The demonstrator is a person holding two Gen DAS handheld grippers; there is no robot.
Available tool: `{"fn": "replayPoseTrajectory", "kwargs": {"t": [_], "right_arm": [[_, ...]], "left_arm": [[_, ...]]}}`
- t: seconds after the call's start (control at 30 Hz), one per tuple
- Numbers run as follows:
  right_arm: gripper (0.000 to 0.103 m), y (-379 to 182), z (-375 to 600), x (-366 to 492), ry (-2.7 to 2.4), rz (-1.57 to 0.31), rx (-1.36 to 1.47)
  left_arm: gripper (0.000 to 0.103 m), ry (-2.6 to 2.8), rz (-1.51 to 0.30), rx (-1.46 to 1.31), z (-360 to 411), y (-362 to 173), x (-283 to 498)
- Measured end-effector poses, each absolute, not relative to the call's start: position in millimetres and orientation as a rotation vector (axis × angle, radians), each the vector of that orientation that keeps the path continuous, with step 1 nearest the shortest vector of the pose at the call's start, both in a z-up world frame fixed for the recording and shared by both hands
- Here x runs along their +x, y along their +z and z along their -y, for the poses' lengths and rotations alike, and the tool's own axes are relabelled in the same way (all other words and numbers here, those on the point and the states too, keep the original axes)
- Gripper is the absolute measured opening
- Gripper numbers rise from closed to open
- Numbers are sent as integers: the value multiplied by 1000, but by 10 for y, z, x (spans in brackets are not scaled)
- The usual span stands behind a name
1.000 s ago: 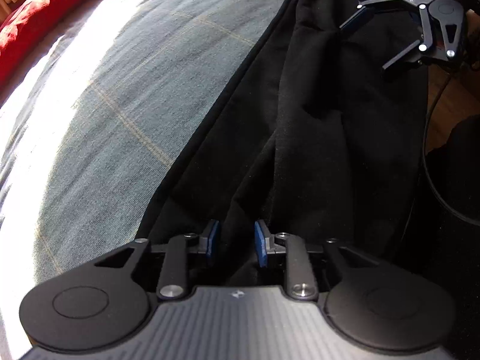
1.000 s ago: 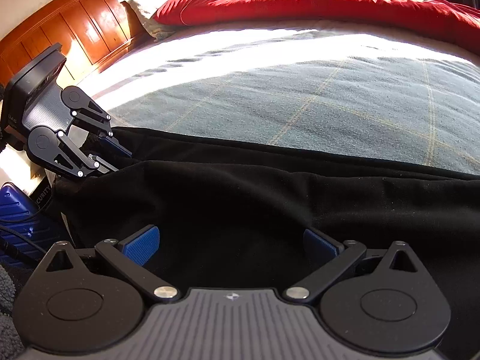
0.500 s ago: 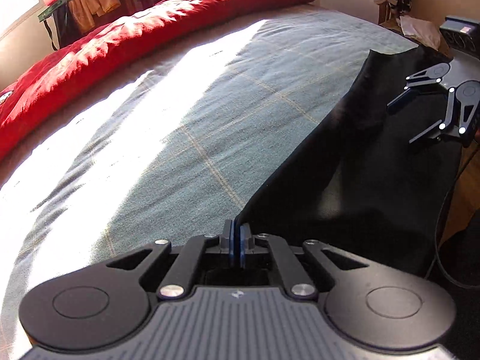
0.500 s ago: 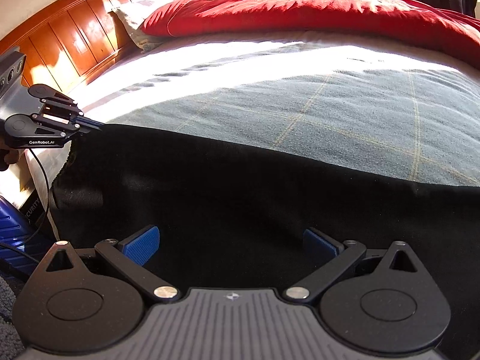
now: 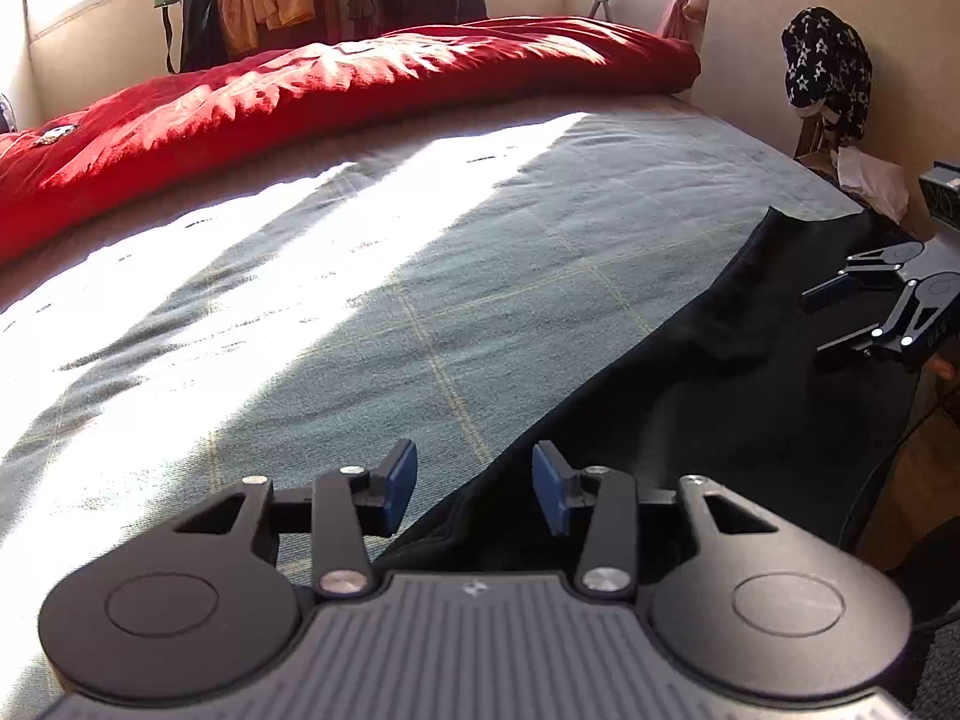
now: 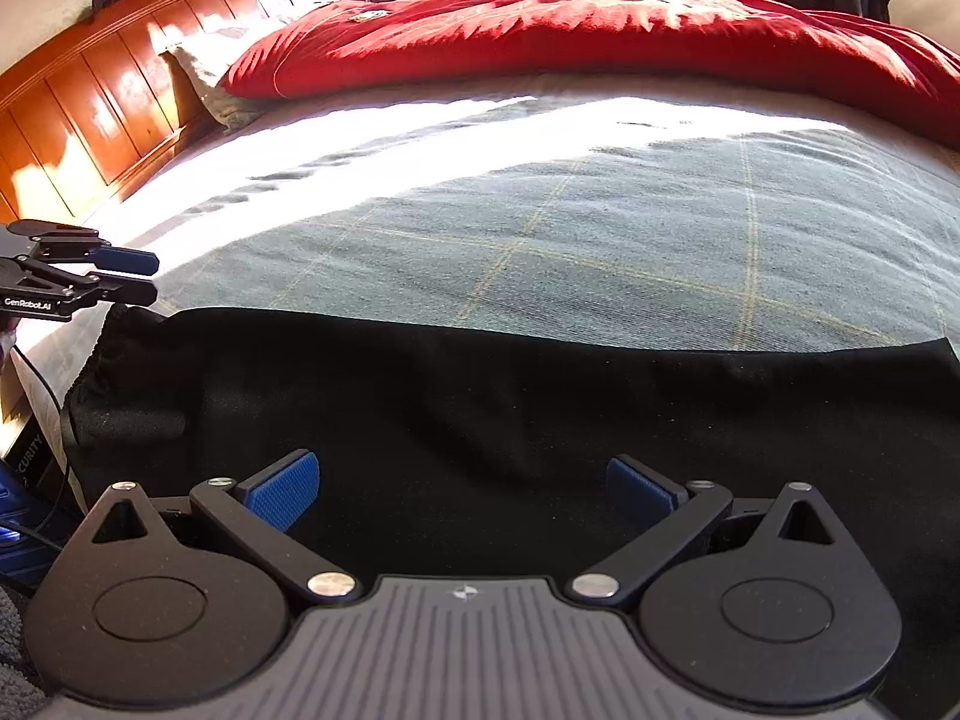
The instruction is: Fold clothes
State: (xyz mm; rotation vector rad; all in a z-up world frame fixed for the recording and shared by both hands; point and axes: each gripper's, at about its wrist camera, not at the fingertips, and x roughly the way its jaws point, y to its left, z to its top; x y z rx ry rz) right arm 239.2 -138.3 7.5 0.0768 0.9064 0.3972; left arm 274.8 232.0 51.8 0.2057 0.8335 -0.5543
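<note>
Between the blue pads of the left gripper runs the long edge of the black garment, but the pads stand clear of it — the jaws are opening and nothing is pinched. The cloth passes under the gap and lies flat on the grey-green checked bedspread, along the near side of the bed. The right gripper hovers over the middle of the same dark cloth with its jaws spread wide and empty; I judge it is not touching the fabric, though the wrist view cannot settle that.

By the look of it, a fold has just been laid down and let go: the garment sits as one straight dark band, its far edge crisp against the bedspread. The next move calls for a fresh grasp at one end of the band — both grippers probably need a corner each — then a carry across to halve its length, kept low so the layers do not slide apart.

The left wrist view shows the band's far end, pointed and slightly lifted, with the right gripper over it. The right wrist view alone shows the opposite end with the left gripper just above that corner, plus the wooden headboard and the red duvet beyond.
</note>
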Motion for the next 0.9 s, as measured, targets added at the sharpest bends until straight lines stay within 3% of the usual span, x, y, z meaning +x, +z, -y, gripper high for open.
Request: {"fn": "replayPoseTrajectory", "kwargs": {"t": [0.4, 0.6, 0.73, 0.9], "right_arm": [[103, -429, 1831, 3130, 120, -889, 67], [103, -165, 1831, 2963, 215, -860, 44], [103, 132, 1906, 2635, 336, -793, 57], [103, 258, 1866, 2147, 457, -751, 12]], "left_arm": [[46, -484, -1073, -4, -2295, -167, 2195], [49, -425, -1092, 1, -2275, -91, 1916], [53, -428, -982, 59, -2051, 54, 1877], [57, -409, -953, 64, -1816, -187, 1857]]}}
